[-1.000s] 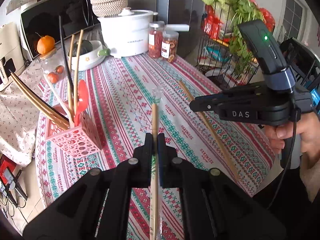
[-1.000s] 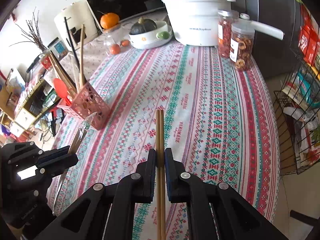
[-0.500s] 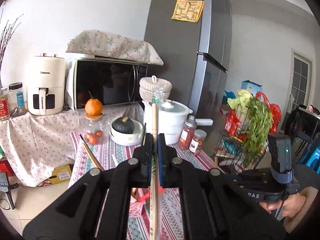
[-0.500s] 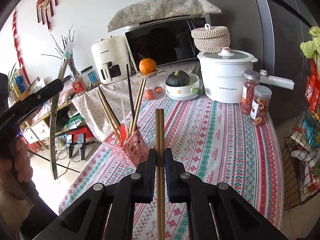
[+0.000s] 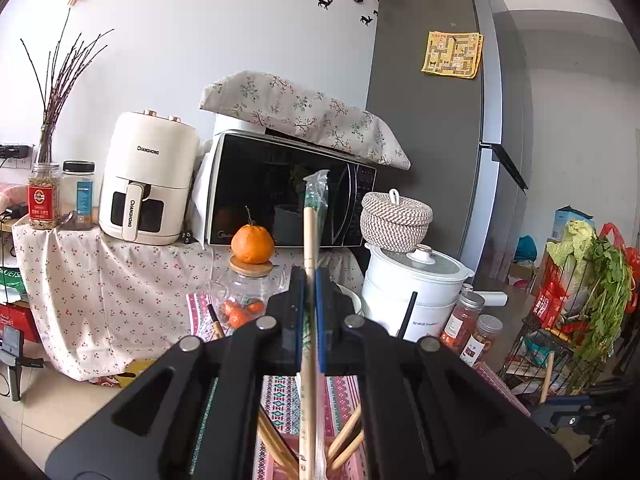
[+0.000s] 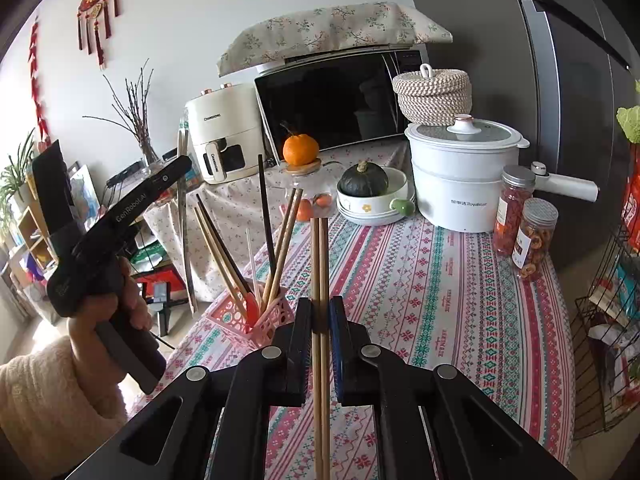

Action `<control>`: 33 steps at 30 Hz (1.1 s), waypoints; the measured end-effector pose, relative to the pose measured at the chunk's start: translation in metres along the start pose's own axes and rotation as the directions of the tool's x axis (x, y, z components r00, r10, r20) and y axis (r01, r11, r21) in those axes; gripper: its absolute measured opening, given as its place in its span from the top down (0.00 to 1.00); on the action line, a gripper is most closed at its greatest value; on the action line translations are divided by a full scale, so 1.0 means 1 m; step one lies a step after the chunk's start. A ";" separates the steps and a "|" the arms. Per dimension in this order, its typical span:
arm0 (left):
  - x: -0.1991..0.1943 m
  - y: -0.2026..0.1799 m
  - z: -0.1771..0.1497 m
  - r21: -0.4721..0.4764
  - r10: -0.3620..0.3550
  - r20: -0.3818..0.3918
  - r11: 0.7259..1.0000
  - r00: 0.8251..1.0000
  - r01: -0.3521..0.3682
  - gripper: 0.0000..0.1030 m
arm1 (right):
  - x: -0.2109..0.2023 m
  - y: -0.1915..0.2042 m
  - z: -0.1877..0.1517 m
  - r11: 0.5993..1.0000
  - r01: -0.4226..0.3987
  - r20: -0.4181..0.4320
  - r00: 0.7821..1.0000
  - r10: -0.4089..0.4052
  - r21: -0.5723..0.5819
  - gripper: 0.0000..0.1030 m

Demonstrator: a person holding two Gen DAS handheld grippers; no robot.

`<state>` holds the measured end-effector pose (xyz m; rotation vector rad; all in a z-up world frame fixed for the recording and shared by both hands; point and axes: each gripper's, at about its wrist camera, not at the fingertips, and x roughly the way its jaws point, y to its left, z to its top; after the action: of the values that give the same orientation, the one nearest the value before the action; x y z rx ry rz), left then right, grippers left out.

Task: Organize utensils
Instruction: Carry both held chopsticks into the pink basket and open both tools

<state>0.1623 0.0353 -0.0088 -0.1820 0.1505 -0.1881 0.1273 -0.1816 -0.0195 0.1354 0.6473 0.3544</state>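
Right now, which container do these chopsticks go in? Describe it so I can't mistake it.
Find the striped tablecloth, then its near-left edge below the air fryer. The pink utensil holder stands there: a small perforated square basket, the only container bristling with upright chopsticks and a red spatula.

Both wrist views face microwave (image 5: 280, 196) wall from over table (image 6: 440, 280); right sits farther back.
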 end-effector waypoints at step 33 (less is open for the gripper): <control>-0.041 0.048 -0.027 0.021 0.040 -0.630 0.999 0.776 -0.035 0.21 | -0.057 0.066 0.044 0.999 -0.052 0.290 0.956 0.050 -0.002 0.91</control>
<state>0.1262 0.0852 -0.0393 -0.1005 0.8305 -0.2046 0.0936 -0.1409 0.0628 0.2054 0.3542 0.3741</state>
